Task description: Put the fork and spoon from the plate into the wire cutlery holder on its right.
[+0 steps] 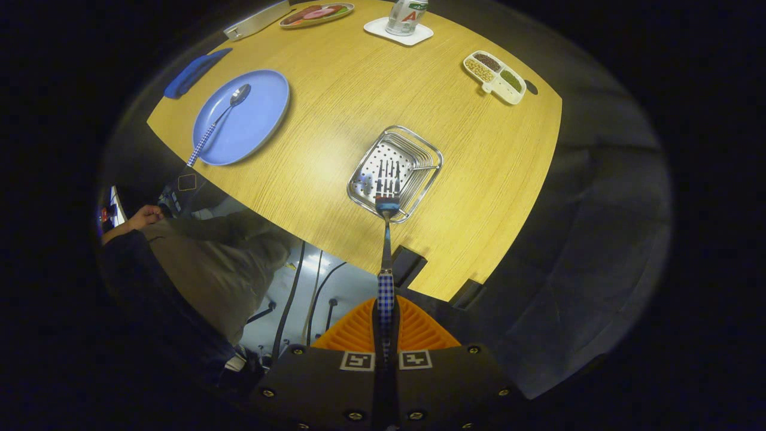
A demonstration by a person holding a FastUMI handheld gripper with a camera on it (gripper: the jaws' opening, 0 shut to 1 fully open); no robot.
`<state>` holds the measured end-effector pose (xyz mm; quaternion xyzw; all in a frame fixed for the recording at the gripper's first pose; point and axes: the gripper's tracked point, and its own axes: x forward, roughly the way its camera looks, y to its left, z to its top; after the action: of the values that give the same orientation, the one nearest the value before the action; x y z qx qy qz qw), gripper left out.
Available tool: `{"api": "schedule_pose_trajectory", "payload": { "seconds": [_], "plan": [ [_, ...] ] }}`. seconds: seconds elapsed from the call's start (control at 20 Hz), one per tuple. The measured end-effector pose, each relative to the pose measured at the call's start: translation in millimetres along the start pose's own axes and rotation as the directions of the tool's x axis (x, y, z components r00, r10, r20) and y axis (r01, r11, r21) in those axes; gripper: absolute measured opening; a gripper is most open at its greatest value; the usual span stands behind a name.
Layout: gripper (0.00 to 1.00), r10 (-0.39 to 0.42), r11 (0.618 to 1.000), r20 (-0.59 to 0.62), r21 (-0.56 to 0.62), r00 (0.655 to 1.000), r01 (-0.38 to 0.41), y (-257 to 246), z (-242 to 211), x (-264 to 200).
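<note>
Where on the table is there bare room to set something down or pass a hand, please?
The widest bare wood lies between the blue plate with the spoon and the wire cutlery holder, and beyond the holder toward the divided snack tray. The far edge is crowded. The hand-held gripper is shut on the fork, tines over the holder.

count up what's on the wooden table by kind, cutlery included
cutlery: 2, the checked-handle metal fork with the jaws shut on its handle, tines over the holder, and the checked-handle metal spoon on the plate
plates: 2, round blue plate, oval food plate
wire cutlery holder: 1
divided snack tray: 1
total: 6
</note>
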<state>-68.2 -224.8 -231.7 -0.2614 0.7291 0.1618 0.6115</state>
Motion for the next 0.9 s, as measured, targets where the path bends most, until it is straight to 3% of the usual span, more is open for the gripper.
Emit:
{"api": "schedule_pose_trajectory", "payload": {
  "seconds": [0.65,0.9],
  "plan": [
    [0.01,0.036,0.998,-0.180,-0.051,0.983,-0.046,-19,26,15],
    [0.01,0.107,0.994,-0.243,0.000,0.964,-0.111,-17,40,27]
  ]
}}
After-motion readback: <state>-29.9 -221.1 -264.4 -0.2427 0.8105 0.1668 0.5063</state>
